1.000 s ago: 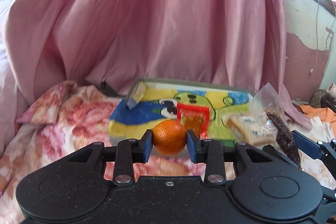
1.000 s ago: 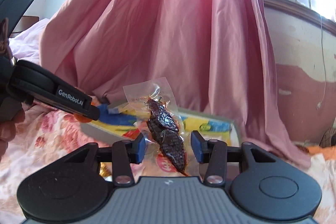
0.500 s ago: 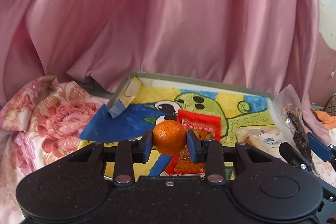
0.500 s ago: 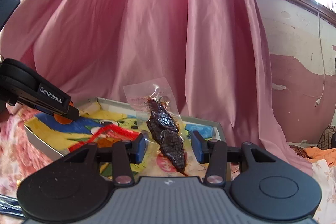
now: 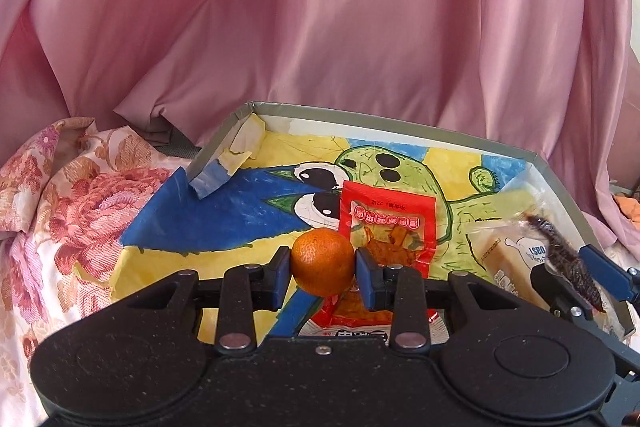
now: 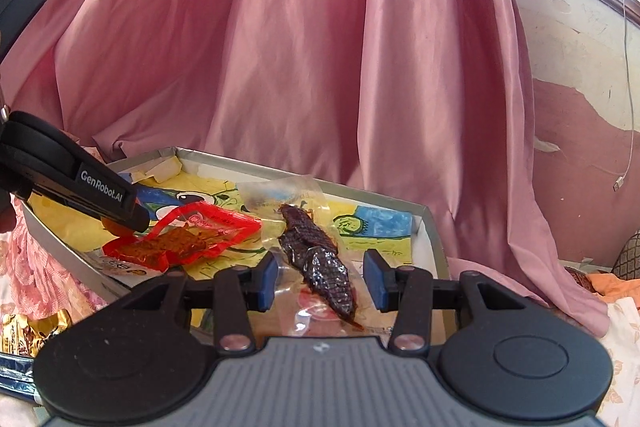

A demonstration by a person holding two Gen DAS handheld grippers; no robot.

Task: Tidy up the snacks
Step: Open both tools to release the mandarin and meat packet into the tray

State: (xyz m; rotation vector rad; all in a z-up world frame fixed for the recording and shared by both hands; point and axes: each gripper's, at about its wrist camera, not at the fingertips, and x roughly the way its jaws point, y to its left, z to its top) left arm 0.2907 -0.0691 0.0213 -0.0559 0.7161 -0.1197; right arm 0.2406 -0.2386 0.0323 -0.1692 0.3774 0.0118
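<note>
My left gripper [image 5: 322, 265] is shut on a small orange mandarin [image 5: 322, 262], held over the near part of a shallow box [image 5: 400, 119] lined with a painted cartoon. A red snack packet [image 5: 384, 227] and a wrapped bread [image 5: 508, 263] lie in the box. My right gripper [image 6: 321, 281] stands open over the box's right side; the clear packet of dark dried meat [image 6: 316, 259] sits between its spread fingers, not pinched. The red packet [image 6: 188, 239] and box rim [image 6: 434, 247] also show in the right wrist view.
A pink curtain [image 5: 320, 27] hangs close behind the box. A floral bedspread [image 5: 60, 211] lies to the left. A gold wrapped snack [image 6: 24, 331] lies on the bed at the near left. A peeling wall [image 6: 580, 107] and orange cloth [image 6: 616, 283] are at the right.
Both grippers moved forward over the box. The right gripper's fingers spread wider and the dried meat packet dropped lower between them. The left gripper kept its hold on the mandarin.
</note>
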